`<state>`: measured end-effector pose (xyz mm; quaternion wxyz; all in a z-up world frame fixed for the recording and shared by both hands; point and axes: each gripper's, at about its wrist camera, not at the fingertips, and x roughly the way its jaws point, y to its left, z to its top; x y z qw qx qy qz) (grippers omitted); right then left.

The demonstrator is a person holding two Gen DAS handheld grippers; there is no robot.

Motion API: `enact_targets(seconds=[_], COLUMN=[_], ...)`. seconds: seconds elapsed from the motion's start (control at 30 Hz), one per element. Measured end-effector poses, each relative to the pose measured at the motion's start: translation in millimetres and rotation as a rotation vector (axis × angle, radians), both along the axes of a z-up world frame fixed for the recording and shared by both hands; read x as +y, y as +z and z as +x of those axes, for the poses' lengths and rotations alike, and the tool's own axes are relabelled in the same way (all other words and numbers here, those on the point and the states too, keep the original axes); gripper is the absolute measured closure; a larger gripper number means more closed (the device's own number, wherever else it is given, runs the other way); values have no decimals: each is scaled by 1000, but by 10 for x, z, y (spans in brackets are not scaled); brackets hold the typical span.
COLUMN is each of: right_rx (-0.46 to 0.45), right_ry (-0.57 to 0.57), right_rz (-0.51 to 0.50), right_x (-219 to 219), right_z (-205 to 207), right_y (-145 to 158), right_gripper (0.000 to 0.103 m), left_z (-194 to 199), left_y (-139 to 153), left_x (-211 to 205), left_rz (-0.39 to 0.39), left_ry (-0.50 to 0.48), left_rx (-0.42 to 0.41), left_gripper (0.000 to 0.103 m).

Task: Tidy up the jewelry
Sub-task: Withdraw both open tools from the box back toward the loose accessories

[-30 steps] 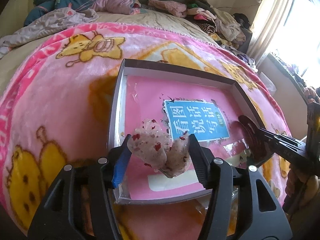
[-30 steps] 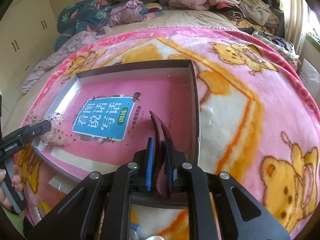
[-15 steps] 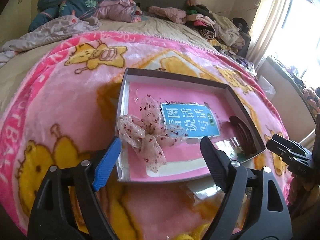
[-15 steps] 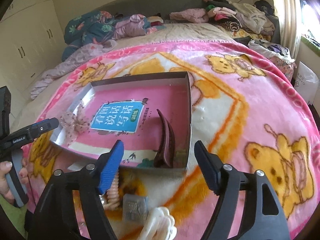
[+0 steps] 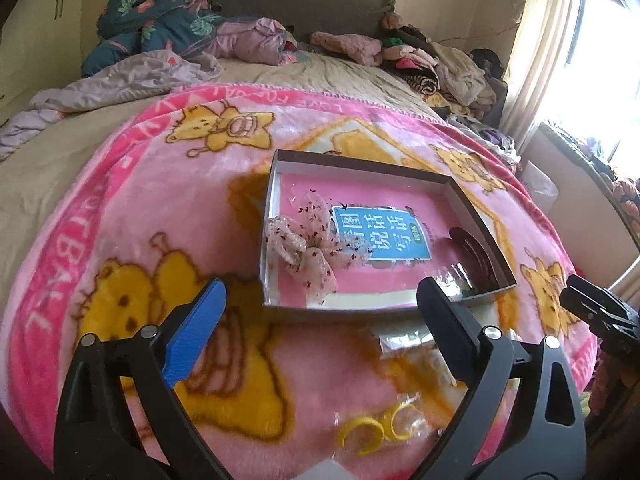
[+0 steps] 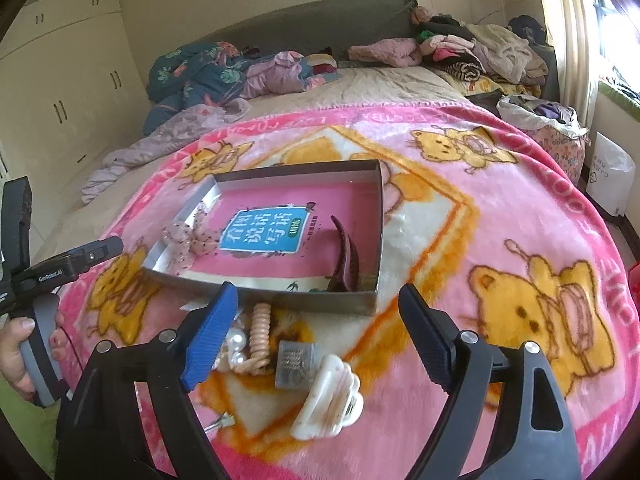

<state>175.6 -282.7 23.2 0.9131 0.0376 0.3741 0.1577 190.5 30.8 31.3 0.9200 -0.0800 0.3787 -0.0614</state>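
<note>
A shallow grey box (image 5: 360,166) (image 6: 296,170) with a pink book in its bottom lies on the pink bear blanket. A sheer bow with red dots (image 5: 312,244) (image 6: 188,240) rests at the box's left end. A dark brown claw clip (image 5: 476,256) (image 6: 346,256) lies at its right end. My left gripper (image 5: 322,286) hovers in front of the box, its jaws opening with nothing between them. My right gripper (image 6: 319,289) hangs above loose pieces near the box front, its jaws also opening and empty.
On the blanket before the box lie a white claw clip (image 6: 328,396), a peach coil tie (image 6: 258,336), pearls (image 6: 234,344), a grey packet (image 6: 296,364) and yellow rings (image 5: 360,428). Clothes (image 6: 460,52) are heaped at the bed's head. A hand (image 6: 16,344) holds the left gripper.
The left gripper let go of the bow and the right one let go of the brown clip, both now lying in the box. Both grippers drew back and up, jaws spreading wide.
</note>
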Motion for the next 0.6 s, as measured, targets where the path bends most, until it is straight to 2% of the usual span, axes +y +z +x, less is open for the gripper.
enact_targets(seconds=[0.17, 0.6], right_rx=[-9, 2], right_ry=[15, 95], right_rz=[4, 3], right_x=[18, 241], right_z=[-206, -671], right_y=[31, -26], right_gripper=[21, 17], left_z=[-172, -575], left_y=[32, -39], left_x=[16, -5], left_rz=[-10, 6], left_ry=[-3, -20], left_rx=[-9, -4], left_gripper=[10, 10])
